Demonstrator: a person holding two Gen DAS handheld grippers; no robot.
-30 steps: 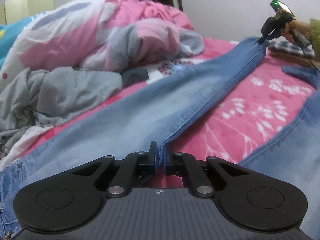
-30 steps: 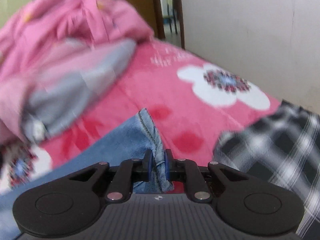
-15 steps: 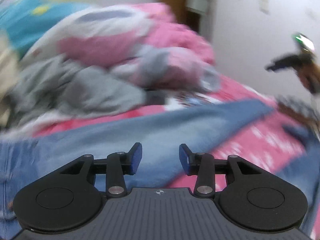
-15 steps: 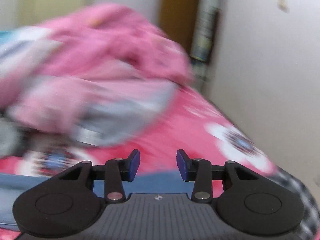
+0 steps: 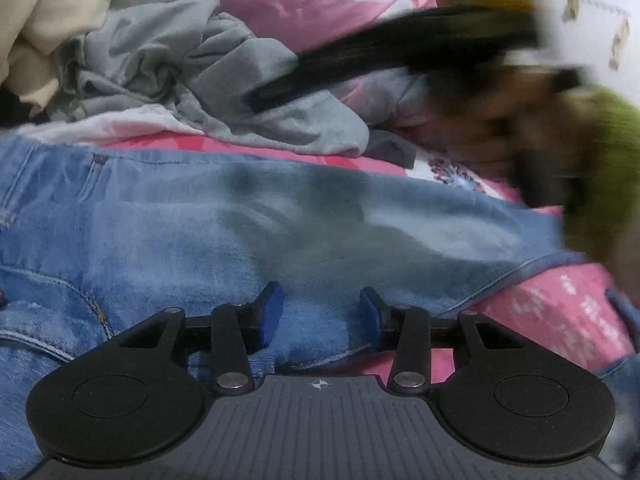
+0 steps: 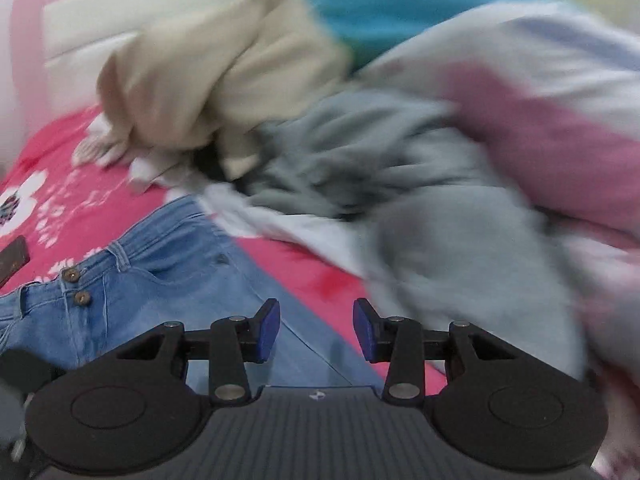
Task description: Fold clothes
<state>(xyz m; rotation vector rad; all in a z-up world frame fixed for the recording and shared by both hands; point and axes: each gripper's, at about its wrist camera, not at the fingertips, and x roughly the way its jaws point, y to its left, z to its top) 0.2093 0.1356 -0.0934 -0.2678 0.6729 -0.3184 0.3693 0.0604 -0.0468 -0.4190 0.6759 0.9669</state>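
Light blue jeans lie flat across the pink flowered bedspread. My left gripper hovers just over the thigh part, open, with nothing between its blue pads. In the right wrist view the jeans' waistband with two buttons shows at lower left. My right gripper is open above the jeans' far edge, and it holds nothing. A blurred black shape and a green sleeve sweep across the right of the left wrist view.
A crumpled grey garment, a beige garment and a pink and white duvet are heaped behind the jeans. A dark flat object lies at the left edge of the bedspread. A white wall stands at the far right.
Both grippers let go of the jeans leg and opened. The right one swung far across, from the hem end to the waistband end. The left one shifted toward the waist and rolled.
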